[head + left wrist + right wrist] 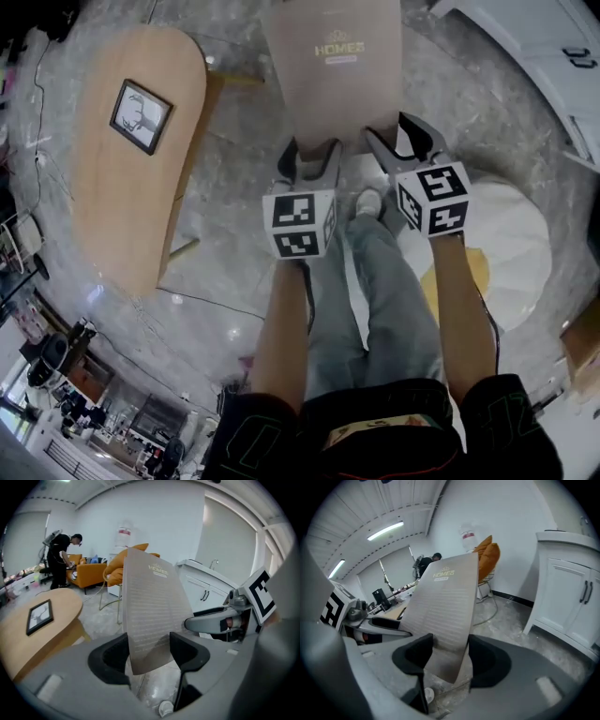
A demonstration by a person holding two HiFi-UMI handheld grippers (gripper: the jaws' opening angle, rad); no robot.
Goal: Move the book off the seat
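book (329,66) hangs in the air over the floor (225,244), clear of any surface, cover up and tilted away from the person. in the head view the left gripper (314,156) and right gripper (399,141) each pinch the near edge, one by each lower corner, which seems meant to keep a wide, floppy book level. a wooden table (112,216) with a frame (141,116) on it lies to the left, well apart from the book. a white round thing at the right, probably the seat (514,234), sits beside the person's legs, and the book is no longer on it. the table looks like the nearest place to set the book down.

in the left gripper view, the left gripper (150,656) has its jaws set wide and closed on the book's (152,602) lower corner, and the page side faces the camera. the right gripper (215,622) shows alongside. the table (56,634) and frame (40,616) are low at the left. a chair (123,566), a sofa (89,572) and a person (61,559) stand far behind, and a cabinet (206,585) is to the right. nothing blocks the way to the table.

in the right gripper view, the right gripper (451,660) clamps the other corner of the book (443,599) in the same way. the left gripper (375,623) is at the left, and the cabinet (567,592) stands near on the right, the one thing to swing clear of.
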